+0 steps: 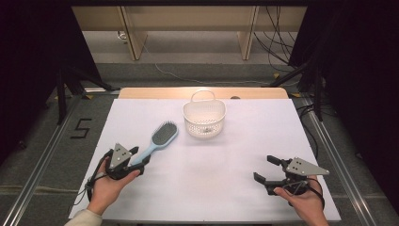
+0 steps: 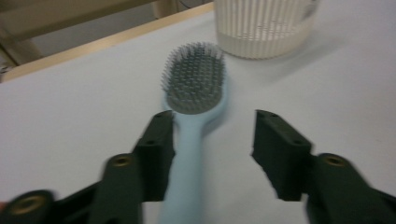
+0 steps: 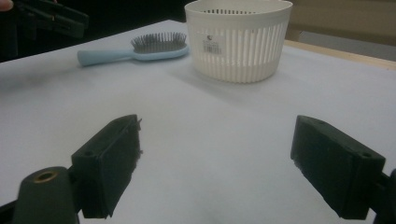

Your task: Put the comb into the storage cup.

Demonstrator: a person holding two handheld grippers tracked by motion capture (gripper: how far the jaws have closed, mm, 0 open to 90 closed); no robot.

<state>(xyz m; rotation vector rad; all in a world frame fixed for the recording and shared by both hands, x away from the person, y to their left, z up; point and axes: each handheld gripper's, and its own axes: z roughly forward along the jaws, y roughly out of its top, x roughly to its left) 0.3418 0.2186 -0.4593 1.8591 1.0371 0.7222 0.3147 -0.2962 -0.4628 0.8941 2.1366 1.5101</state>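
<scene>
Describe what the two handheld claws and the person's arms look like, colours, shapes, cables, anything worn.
Both are black two-jaw tools. The left claw and right claw each carry a grey three-cornered plate dotted with small dark marks on top. The jaws are chunky black blocks, with brass-coloured fittings near their bases in the gripper views. A dark cable trails from each. A light-coloured sleeve covers the left forearm.

A recording lab: white-covered table (image 1: 202,188) amid black curtains (image 1: 33,70), floor cables (image 1: 277,47), aluminium rails (image 1: 42,160).

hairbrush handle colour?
Light blue; the hairbrush handle shows best in the left gripper view, between the open jaws.
</scene>
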